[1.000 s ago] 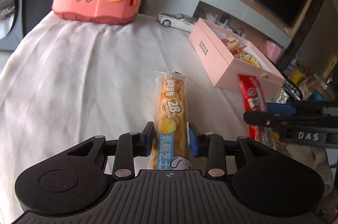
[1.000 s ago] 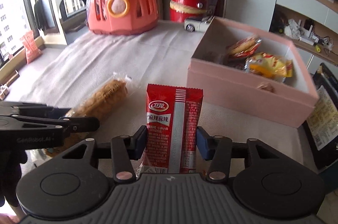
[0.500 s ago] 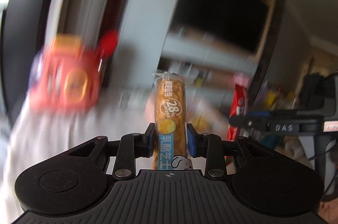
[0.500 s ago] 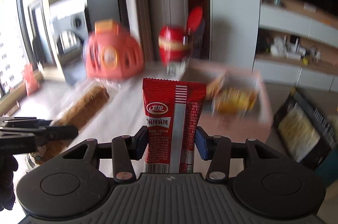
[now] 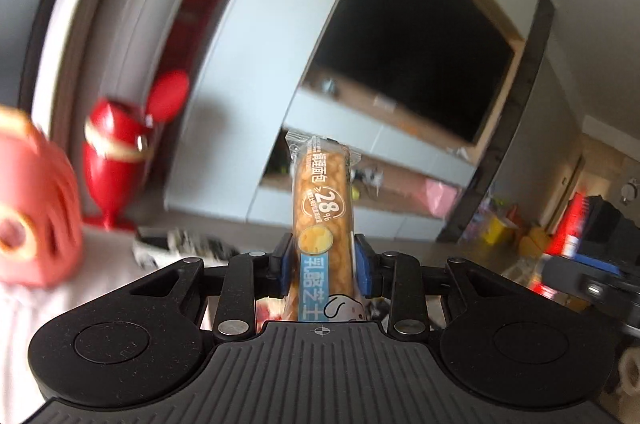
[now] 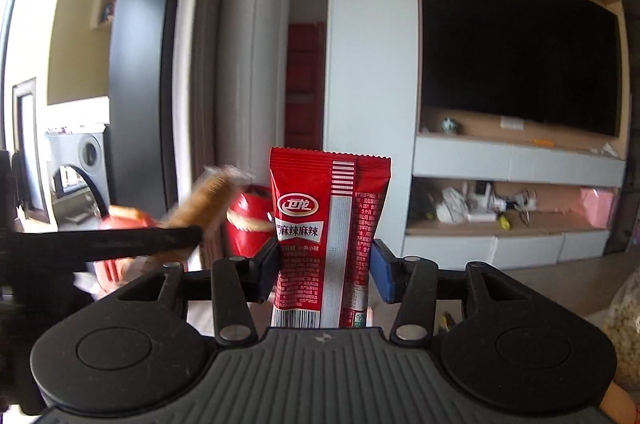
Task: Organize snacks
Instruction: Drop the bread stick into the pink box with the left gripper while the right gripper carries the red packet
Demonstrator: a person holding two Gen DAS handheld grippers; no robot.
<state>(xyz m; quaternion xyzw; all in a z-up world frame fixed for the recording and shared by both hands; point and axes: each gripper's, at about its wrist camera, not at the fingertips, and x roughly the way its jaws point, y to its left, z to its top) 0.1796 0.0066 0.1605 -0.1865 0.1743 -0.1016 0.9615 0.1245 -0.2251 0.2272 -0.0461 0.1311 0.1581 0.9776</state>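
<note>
My left gripper (image 5: 322, 256) is shut on a long orange bread stick packet (image 5: 323, 208), held upright in the air above the white-clothed table (image 5: 24, 308). My right gripper (image 6: 325, 264) is shut on a red spicy-strip packet (image 6: 330, 224), also raised and upright. In the right wrist view the left gripper (image 6: 192, 240) shows blurred at the left with the bread packet (image 6: 208, 196) sticking up from it. The right gripper (image 5: 592, 276) appears blurred at the right edge of the left wrist view. The pink snack box is out of sight.
A pink toy carrier (image 5: 28, 216) and a red bin (image 5: 120, 164) stand at the table's far left, with a small toy car (image 5: 176, 244) beside them. Behind are a TV wall unit (image 6: 516, 64) with cluttered shelves and a washing machine (image 6: 88, 160).
Both grippers have lifted off the table with their packets and tilted upward, so the views now face the wall and TV. The pink box has dropped out of view.
</note>
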